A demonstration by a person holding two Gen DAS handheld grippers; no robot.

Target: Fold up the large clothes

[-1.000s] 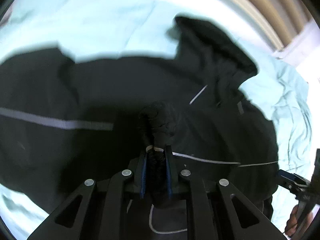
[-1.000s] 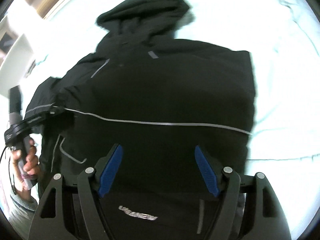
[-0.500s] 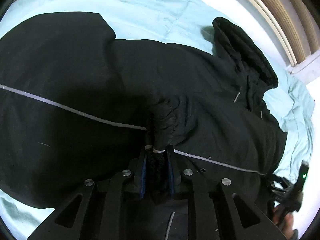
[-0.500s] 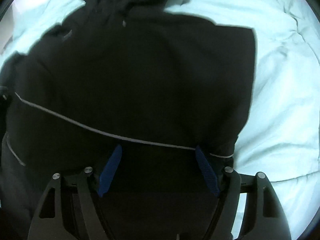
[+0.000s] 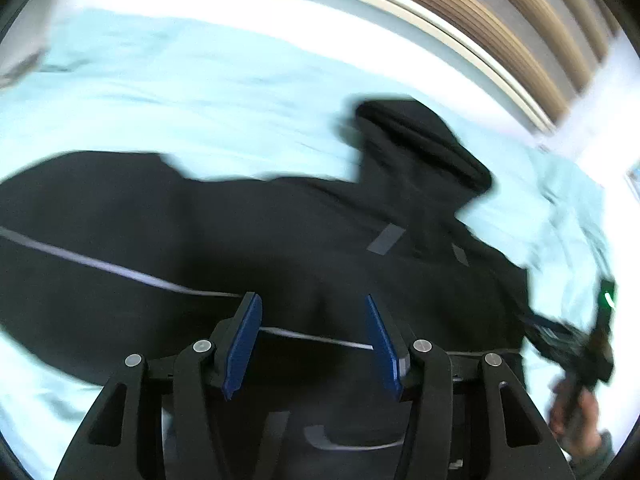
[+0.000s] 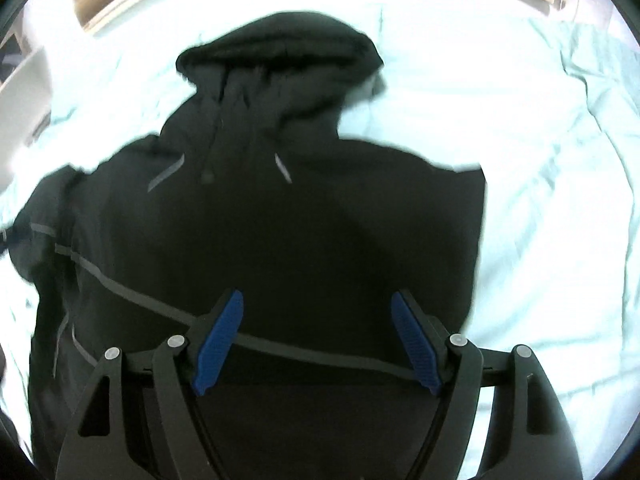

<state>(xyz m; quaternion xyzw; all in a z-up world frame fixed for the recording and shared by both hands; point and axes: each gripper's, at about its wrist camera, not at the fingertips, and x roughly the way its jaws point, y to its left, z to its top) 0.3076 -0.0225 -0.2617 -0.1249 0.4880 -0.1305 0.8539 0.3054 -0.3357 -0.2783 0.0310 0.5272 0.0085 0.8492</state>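
A large black hooded jacket (image 5: 280,240) with thin grey stripes lies spread on a pale blue bed sheet (image 5: 200,92). Its hood (image 5: 420,140) points toward the far edge. My left gripper (image 5: 312,340) is open and empty just above the jacket's body. In the right wrist view the same jacket (image 6: 300,220) fills the middle, hood (image 6: 280,52) at the top. My right gripper (image 6: 316,340) is open and empty over the jacket's lower part. The right gripper and the hand holding it also show in the left wrist view (image 5: 576,344) at the right edge.
The sheet (image 6: 540,200) is bare to the right of the jacket. A wooden headboard or wall panel (image 5: 500,20) runs along the far side of the bed. A white object (image 6: 24,96) sits at the left edge.
My left gripper was shut on a bunch of jacket fabric; it has let go and now stands open. Both grippers have pulled back and up from the jacket.
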